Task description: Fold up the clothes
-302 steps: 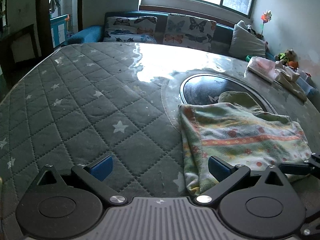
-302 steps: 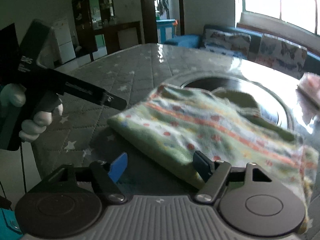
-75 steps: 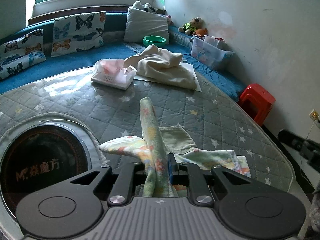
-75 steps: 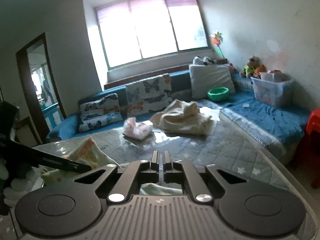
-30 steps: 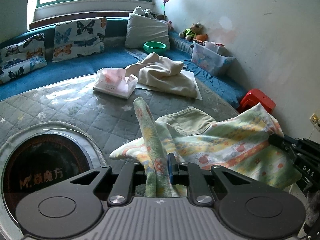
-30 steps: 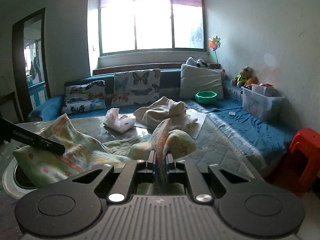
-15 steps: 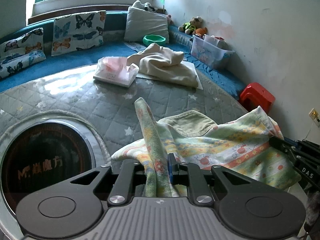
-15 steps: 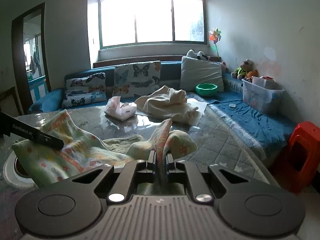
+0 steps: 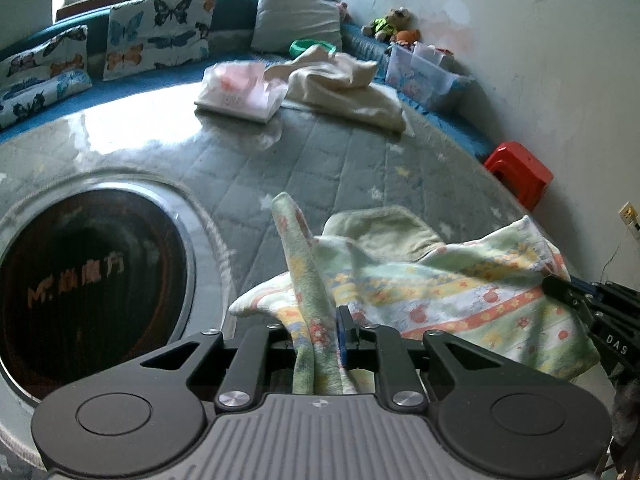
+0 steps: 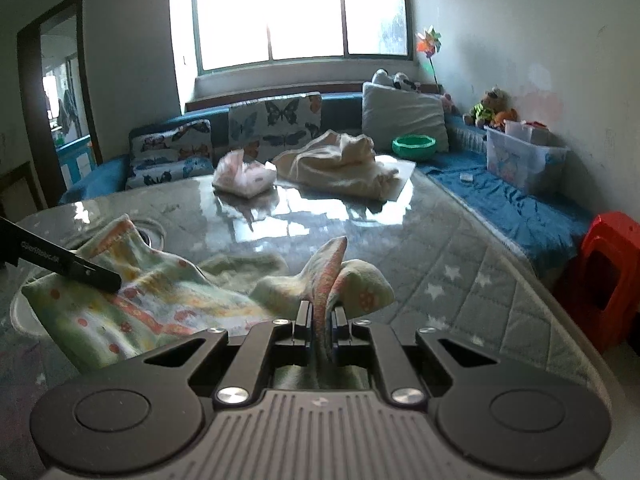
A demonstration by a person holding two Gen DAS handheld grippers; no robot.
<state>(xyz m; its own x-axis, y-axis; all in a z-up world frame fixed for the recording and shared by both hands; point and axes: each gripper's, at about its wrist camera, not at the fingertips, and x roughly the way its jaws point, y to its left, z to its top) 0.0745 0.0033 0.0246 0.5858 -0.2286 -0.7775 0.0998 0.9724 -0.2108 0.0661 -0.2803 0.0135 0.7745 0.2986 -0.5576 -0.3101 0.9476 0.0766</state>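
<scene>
Lowering printed cloth [image 9: 448, 292] mid-fold | left gripper [image 9: 320, 332] loosening, cloth between jaws | right gripper [image 10: 320, 320] clamps corner | next: lay flat toward 12 o'clock

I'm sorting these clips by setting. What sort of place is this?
Most likely a home living room. A window bench with butterfly cushions runs along the wall, stuffed toys sit in the corner, and a quilted round table holds the patterned garment being folded.

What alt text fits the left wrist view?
The left gripper, its jaws opening, has a fold of the floral garment between them above a quilted table; the right gripper holds its far edge.
</scene>
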